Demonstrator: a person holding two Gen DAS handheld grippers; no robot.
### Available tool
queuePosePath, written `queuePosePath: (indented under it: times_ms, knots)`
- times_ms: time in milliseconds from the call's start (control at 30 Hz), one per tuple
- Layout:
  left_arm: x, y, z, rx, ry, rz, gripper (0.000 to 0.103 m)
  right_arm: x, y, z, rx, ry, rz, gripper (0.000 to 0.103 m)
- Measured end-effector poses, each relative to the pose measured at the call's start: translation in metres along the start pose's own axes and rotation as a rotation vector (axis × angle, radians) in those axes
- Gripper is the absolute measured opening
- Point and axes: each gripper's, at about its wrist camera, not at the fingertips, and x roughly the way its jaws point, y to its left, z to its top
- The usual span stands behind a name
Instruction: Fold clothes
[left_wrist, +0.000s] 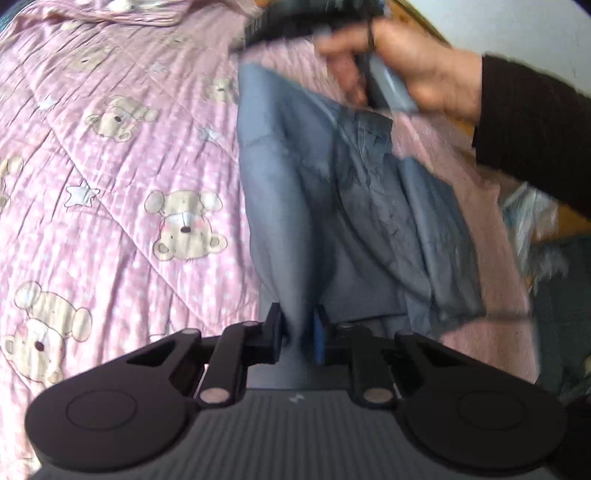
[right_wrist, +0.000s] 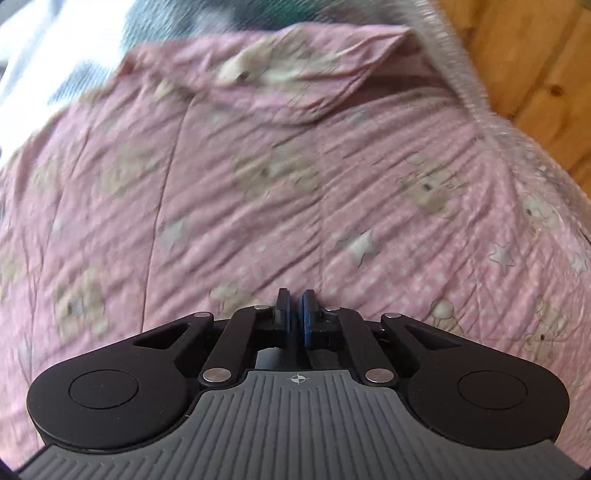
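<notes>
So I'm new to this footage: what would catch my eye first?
The grey garment, hanging mid-frame in the left view and pinched in the left claw. Around it spreads a pink teddy-bear quilt. At upper right a bare hand grips the other tool; the right claw is shut on nothing.

Each gripper (left_wrist: 298, 325) (right_wrist: 294, 317) was matte black with silver pivot pins, round side discs, a ribbed grey base bearing a crosshair mark and one blue pad (right_wrist: 307, 320); the bare-skinned hand (left_wrist: 413, 70) wore a black sleeve (left_wrist: 535, 133).
</notes>
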Motion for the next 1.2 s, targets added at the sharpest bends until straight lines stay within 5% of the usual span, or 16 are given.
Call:
queuePosePath:
  times_ms: [133,267,433,600,700,833,967,1100,1200]
  knots:
    - [-0.026,0.0,0.015,0.067,-0.029,0.035,0.02,-0.075,-0.046,-0.003,0.209,-0.213,0.008,0.021]
    - [-0.054,0.005,0.044,0.121,-0.13,0.057,0.022,-0.158,-0.087,-0.023,0.364,-0.347,-0.044,0.025]
    - [-0.008,-0.009,0.1,0.236,-0.13,0.092,0.027,-0.187,-0.075,-0.136,0.459,-0.184,-0.137,0.032]
    - [0.06,-0.025,0.143,0.352,-0.066,0.165,0.028,-0.171,-0.025,-0.223,0.502,-0.108,-0.081,0.032]
    - [0.102,-0.035,0.169,0.422,-0.028,0.209,0.028,-0.169,0.012,-0.242,0.425,-0.119,-0.071,0.031]
    - [0.133,-0.045,0.192,0.48,0.006,0.241,0.004,-0.151,0.039,-0.259,0.319,-0.11,-0.143,0.029]
    - [0.101,-0.049,0.183,0.449,-0.008,0.204,0.004,-0.151,0.041,-0.268,0.302,-0.14,-0.16,0.029]
    - [0.07,-0.052,0.174,0.418,-0.02,0.169,0.019,-0.177,0.031,-0.254,0.37,-0.121,-0.13,0.03]
    - [0.064,-0.041,0.134,0.414,0.015,0.183,0.023,-0.198,0.041,-0.252,0.364,-0.173,-0.078,0.03]
